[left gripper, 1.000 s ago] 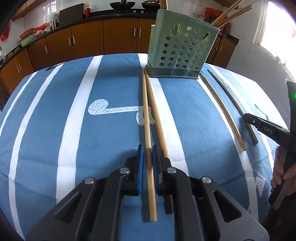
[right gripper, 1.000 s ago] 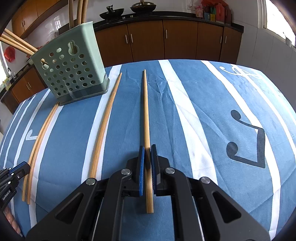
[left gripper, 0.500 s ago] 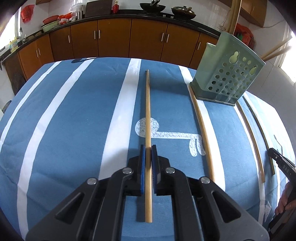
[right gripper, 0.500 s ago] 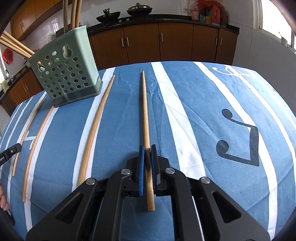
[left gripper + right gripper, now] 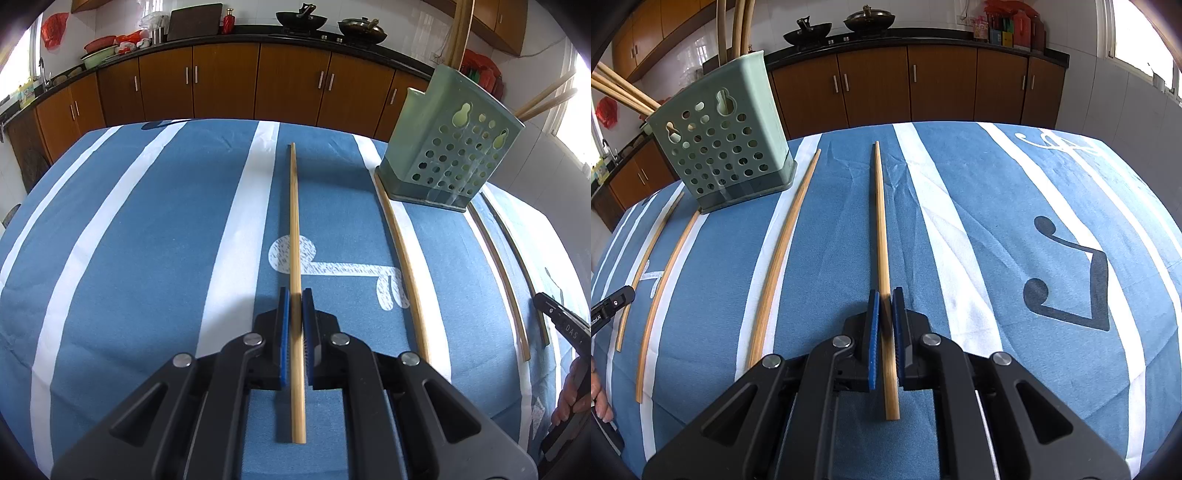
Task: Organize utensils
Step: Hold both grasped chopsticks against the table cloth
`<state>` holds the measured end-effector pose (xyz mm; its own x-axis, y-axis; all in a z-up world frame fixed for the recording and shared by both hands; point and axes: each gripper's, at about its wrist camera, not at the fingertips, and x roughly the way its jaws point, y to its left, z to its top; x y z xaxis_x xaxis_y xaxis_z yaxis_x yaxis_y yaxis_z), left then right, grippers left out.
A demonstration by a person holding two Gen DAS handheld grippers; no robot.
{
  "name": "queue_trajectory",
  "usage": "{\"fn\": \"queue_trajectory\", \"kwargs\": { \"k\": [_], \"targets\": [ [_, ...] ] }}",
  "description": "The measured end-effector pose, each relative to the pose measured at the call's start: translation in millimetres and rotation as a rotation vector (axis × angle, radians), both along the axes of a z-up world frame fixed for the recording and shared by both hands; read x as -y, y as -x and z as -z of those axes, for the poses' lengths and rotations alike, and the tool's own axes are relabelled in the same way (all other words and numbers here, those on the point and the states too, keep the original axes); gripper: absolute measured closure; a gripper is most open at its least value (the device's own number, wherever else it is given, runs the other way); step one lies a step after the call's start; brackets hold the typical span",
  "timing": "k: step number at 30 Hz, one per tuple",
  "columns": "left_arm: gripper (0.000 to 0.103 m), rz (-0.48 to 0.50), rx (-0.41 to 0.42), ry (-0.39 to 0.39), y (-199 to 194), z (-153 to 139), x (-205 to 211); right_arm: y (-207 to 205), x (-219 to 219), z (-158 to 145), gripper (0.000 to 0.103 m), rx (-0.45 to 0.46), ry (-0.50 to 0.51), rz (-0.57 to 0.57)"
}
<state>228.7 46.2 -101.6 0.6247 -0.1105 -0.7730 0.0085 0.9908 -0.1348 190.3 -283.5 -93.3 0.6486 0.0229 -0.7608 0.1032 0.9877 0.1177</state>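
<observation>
Between each gripper's pads you are clamping a chopstick — left gripper [image 5: 294,325], right gripper [image 5: 885,325] — holder [image 5: 447,151] sitting ahead.

Blue-striped tablecloth [image 5: 147,258] under green utensil holder [image 5: 450,155], loose chopsticks [image 5: 406,258]

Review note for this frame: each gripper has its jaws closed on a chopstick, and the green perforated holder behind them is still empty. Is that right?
Not quite. The green holder is not empty: the right wrist view shows several chopsticks already standing in it and sticking out above its rim. The rest holds: the left gripper and right gripper each have their jaws closed on a chopstick.
</observation>
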Motion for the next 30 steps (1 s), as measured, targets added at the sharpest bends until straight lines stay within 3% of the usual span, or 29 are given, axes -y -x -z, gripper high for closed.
{"fn": "queue_trajectory", "kwargs": {
  "k": [6, 21, 24, 27, 30],
  "targets": [
    [0.094, -0.004, 0.001, 0.040, 1, 1, -6, 0, 0, 0, 0.094, 0.001, -0.004, -0.001],
    [0.094, -0.005, 0.001, 0.041, 1, 1, -6, 0, 2, 1, 0.094, 0.003, -0.012, -0.002],
    [0.094, -0.005, 0.000, 0.021, 2, 0, -3, 2, 3, 1, 0.094, 0.005, -0.019, -0.005],
    [0.091, 0.015, 0.000, -0.055, 12, -1, 7, 8, 4, 1, 0.094, 0.004, -0.018, -0.014],
    [0.089, 0.019, 0.000, -0.067, 21, 0, 9, 15, 5, 1, 0.094, 0.005, -0.026, -0.019]
  ]
}}
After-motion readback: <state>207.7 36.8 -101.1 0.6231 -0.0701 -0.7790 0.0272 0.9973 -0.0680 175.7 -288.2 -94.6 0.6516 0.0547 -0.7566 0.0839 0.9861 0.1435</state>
